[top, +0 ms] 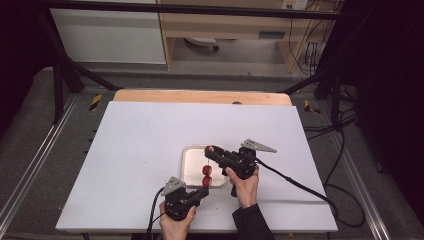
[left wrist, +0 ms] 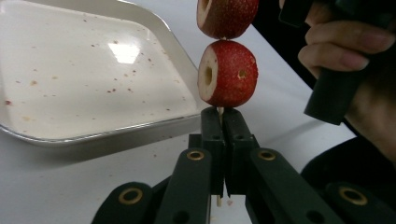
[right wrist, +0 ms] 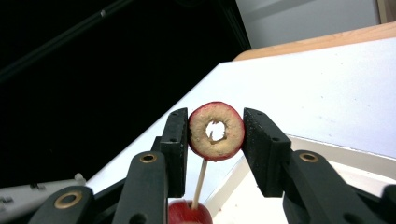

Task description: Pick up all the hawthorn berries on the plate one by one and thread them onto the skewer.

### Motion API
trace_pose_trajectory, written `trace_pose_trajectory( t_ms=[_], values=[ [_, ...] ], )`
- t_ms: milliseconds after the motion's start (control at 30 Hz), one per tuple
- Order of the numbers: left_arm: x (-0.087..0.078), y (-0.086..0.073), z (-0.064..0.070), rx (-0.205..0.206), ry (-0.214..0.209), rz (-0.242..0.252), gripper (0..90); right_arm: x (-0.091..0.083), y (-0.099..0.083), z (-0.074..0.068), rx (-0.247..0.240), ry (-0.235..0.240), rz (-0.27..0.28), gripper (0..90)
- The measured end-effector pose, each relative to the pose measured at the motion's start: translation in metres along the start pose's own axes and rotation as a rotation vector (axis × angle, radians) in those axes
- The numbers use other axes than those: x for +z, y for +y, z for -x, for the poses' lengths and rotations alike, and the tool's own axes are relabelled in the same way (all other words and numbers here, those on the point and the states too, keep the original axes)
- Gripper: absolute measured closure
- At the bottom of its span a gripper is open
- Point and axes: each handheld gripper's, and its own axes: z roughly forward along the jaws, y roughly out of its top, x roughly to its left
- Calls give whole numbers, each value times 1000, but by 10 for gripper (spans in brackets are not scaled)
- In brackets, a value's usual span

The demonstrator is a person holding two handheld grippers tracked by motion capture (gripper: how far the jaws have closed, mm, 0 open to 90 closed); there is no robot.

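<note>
Nearest the person, the left gripper is pinching its two black jaws tight on the bottom end of a thin wooden skewer, which is standing up just beside the front edge of the shallow white metal tray with two cored red hawthorn fruits threaded on it. Farther up, the right gripper is clamping a third cored red hawthorn ring narrowly between its jaws, hovering at the skewer's tip above the white table.
</note>
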Motion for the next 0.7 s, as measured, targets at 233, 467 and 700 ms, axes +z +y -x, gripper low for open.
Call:
trace_pose_trajectory(
  t_ms=[233,467,700],
  values=[
    [5,0,3,39,3,-38,887,-2,0,-2,-21,19,-27,628],
    [0,1,-1,24,-11,-15,889,-8,4,-4,-56,11,-44,630],
    [3,-2,-1,39,-16,-2,889,-7,-1,-5,-54,5,-12,627]
  ],
)
